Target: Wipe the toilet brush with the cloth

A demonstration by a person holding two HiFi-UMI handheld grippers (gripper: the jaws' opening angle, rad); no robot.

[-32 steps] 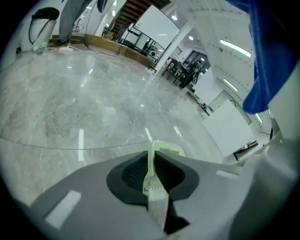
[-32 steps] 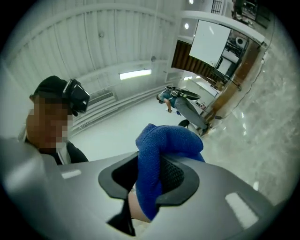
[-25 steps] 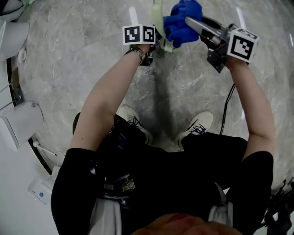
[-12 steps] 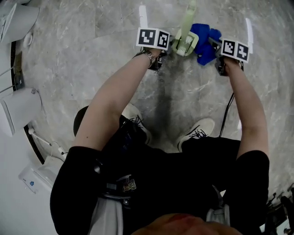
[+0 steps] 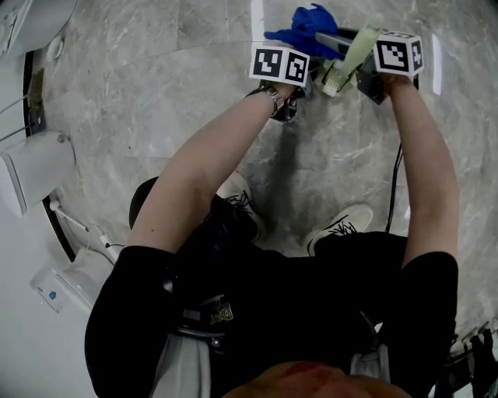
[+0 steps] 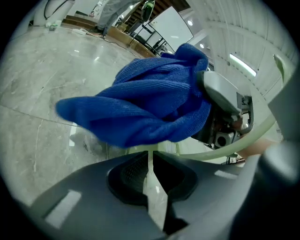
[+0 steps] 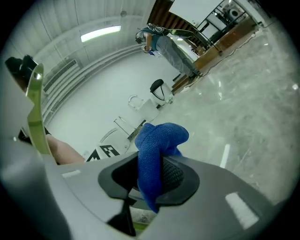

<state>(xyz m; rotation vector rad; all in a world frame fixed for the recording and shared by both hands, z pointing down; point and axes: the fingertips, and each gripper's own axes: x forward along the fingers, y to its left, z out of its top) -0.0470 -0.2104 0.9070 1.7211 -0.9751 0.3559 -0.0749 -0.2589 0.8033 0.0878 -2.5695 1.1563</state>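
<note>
Head view: left gripper (image 5: 310,78) and right gripper (image 5: 334,40) meet over the floor (image 5: 156,93), toilet brush (image 5: 348,61) beside the blue cloth (image 5: 305,28). Left gripper view — jaws, just eased slightly open, pinch the brush's pale handle; right gripper view — jaws clamp the cloth.

Blue cloth (image 5: 305,23), pale green brush (image 5: 352,56), grey marbled floor (image 5: 156,93).

One cloth (image 5: 307,25), one toilet brush (image 5: 348,61), two grippers (image 6: 151,161) (image 7: 149,176), two shoes (image 5: 240,198) (image 5: 348,224).

Grey marbled floor (image 5: 156,93): the person's left shoe (image 5: 237,194) and right shoe (image 5: 346,221) stand apart on it, a black cable (image 5: 394,186) passes beside the right shoe, and white fixtures (image 5: 35,167) line the left edge.
</note>
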